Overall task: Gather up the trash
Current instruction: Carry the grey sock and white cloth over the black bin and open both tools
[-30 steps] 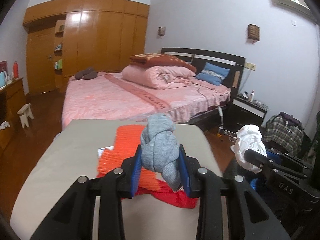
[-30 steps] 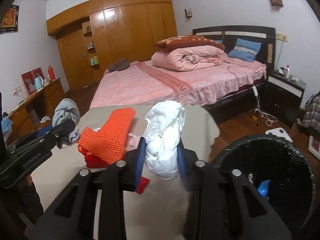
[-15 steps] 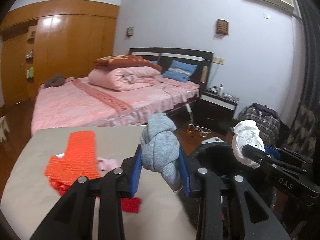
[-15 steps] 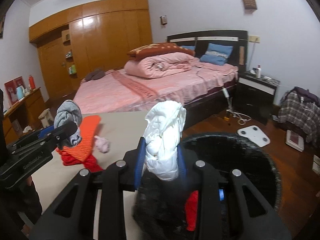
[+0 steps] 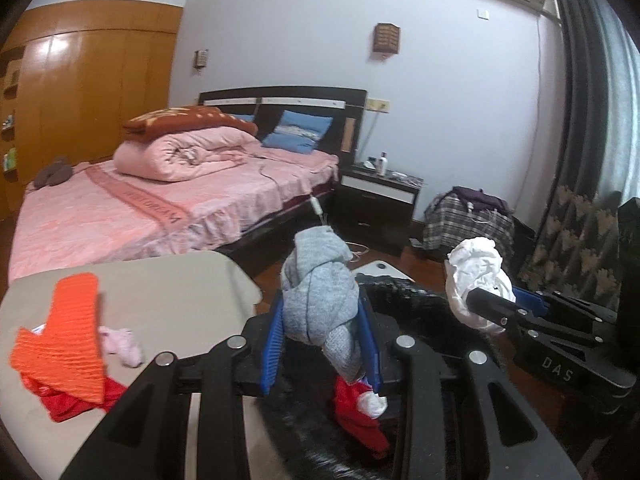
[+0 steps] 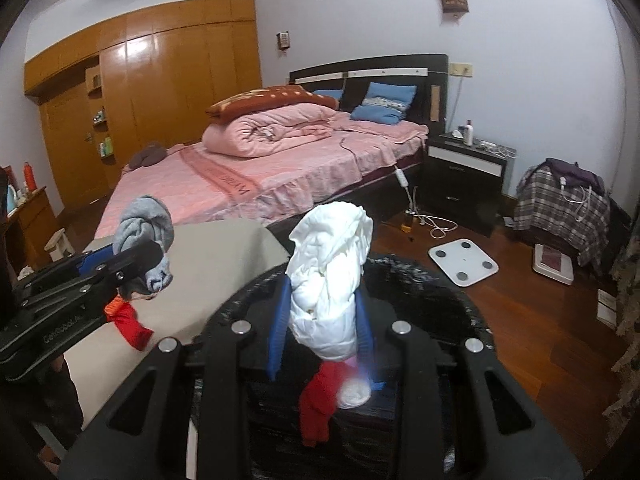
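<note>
My left gripper (image 5: 320, 340) is shut on a grey balled sock (image 5: 318, 292) and holds it over the near rim of a black bin (image 5: 400, 292). My right gripper (image 6: 322, 328) is shut on a crumpled white wad (image 6: 330, 276) and holds it above the bin's opening (image 6: 420, 280). Each gripper shows in the other's view, the right one (image 5: 480, 300) and the left one (image 6: 148, 252). A red rag (image 6: 316, 404) and a pale wad lie inside the bin. On the beige table (image 5: 160, 280) lie an orange mesh cloth (image 5: 68, 340), a red cloth (image 5: 76, 400) and a small pink piece (image 5: 122, 340).
A pink bed (image 5: 140, 204) stands behind the table. A dark nightstand (image 6: 464, 176), a white scale (image 6: 462, 260) on the wood floor and a plaid-covered pile (image 6: 560, 204) stand to the right of the bin. A dark curtain (image 5: 580, 120) hangs at far right.
Both grippers have swung right from over the table to over the black bin, still holding the grey sock and the white wad. The cloths on the table have stayed where they were.
</note>
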`<state>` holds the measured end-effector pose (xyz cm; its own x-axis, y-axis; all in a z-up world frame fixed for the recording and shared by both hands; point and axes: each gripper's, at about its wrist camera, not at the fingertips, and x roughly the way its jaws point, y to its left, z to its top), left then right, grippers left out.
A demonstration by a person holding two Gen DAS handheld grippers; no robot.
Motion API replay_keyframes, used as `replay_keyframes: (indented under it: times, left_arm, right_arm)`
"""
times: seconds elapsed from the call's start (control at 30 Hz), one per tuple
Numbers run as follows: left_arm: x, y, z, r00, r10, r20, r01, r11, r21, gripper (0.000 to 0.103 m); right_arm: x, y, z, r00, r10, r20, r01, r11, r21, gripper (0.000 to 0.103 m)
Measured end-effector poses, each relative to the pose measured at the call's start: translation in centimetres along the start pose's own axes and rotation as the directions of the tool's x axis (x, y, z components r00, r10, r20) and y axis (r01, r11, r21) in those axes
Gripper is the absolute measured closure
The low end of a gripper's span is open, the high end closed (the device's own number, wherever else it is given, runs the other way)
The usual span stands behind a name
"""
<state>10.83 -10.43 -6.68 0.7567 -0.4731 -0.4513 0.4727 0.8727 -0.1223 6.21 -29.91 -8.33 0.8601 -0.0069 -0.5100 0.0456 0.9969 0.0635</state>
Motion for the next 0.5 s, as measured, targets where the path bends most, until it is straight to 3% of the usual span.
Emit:
replay_keyframes:
  times: [0.37,0.47,0.5]
  left_arm:
    - [4.3,-3.0,-0.3,0.996,-0.081,-0.046,0.083,0.996,0.035,0.068]
    - [5.0,-3.4,-0.4,0.992,-0.108,-0.062,0.111,0.993,0.038,0.057]
    - [5.1,-3.3,-0.5,0.99,-0.125,-0.068,0.127,0.991,0.029,0.05]
  right_arm:
    - [0.6,-3.5,-1.1,0.997,-0.068,-0.022,0.068,0.997,0.028,0.07]
    - [0.9,-4.1,-1.5,0.996,-0.08,-0.032,0.081,0.996,0.032,0.069]
    - [0.9,-4.2,-1.6,0.996,-0.085,-0.034,0.086,0.996,0.032,0.064]
